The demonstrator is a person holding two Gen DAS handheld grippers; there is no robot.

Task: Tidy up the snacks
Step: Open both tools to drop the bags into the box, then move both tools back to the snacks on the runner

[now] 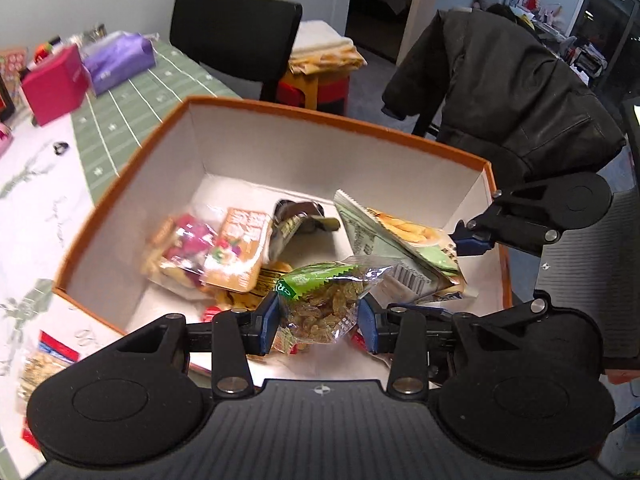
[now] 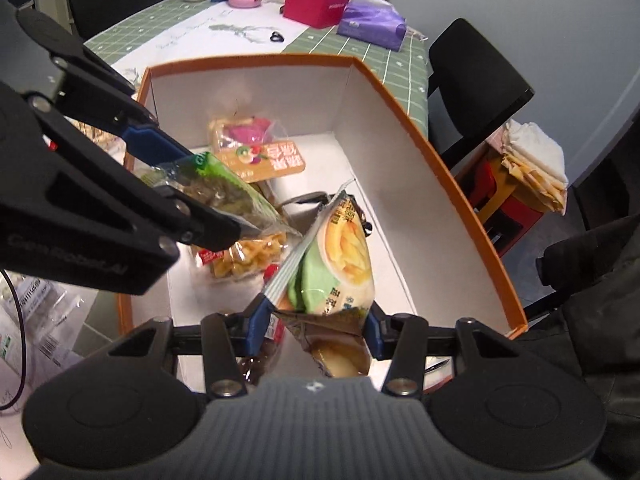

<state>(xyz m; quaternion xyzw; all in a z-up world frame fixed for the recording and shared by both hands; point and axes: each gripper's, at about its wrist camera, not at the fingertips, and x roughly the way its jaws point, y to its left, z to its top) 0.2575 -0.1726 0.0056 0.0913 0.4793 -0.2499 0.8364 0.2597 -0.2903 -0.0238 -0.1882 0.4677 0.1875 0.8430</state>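
magenta box far ahead of jaws, on green grid tablecloth | purple packet just right of it | black chair right of jaws | folded cloths on stool, further right | dark jacket ahead-right of left jaws

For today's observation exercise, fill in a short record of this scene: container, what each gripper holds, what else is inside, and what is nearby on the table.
container: open orange box, white inside, on the table
left gripper: over the box, around a green raisin packet
right gripper: over the box, around a fries packet
inside box: orange packet, pink packet, dark packet
nearby: red cube box, purple pack
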